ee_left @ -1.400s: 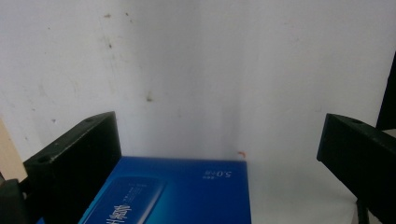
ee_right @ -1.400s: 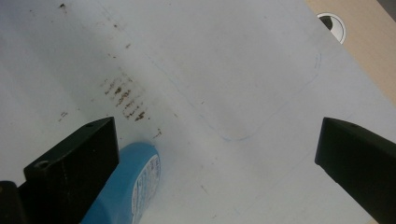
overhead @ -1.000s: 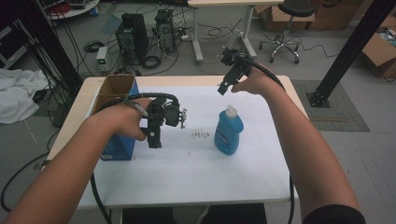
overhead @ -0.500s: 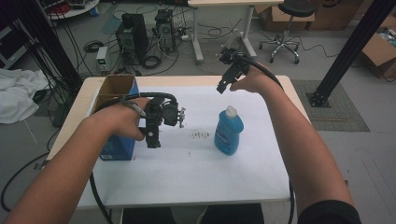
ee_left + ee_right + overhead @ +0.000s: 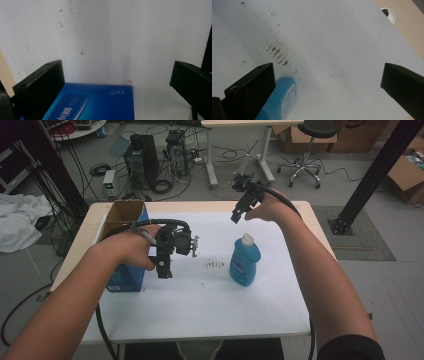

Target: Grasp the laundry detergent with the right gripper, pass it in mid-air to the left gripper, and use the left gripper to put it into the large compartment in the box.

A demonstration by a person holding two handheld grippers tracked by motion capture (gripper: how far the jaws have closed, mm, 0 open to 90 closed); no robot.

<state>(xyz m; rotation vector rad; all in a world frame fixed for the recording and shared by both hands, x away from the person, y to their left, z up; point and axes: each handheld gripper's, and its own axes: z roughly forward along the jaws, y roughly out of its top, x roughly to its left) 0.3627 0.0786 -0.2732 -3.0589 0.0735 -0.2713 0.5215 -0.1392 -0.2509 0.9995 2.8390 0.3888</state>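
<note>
I hold my left gripper (image 5: 164, 265) low at the near left, pointing down, its jaws spread wide apart. My right gripper (image 5: 237, 214) is raised farther back on the right, tilted down and leftward, jaws equally wide. Both forearms reach in from the near edge.

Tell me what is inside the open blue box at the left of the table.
In the high view, the blue box shows open top flaps and a brown inner wall. The left hand and the box's own walls cover the bottom, so any contents cannot be seen.
</note>
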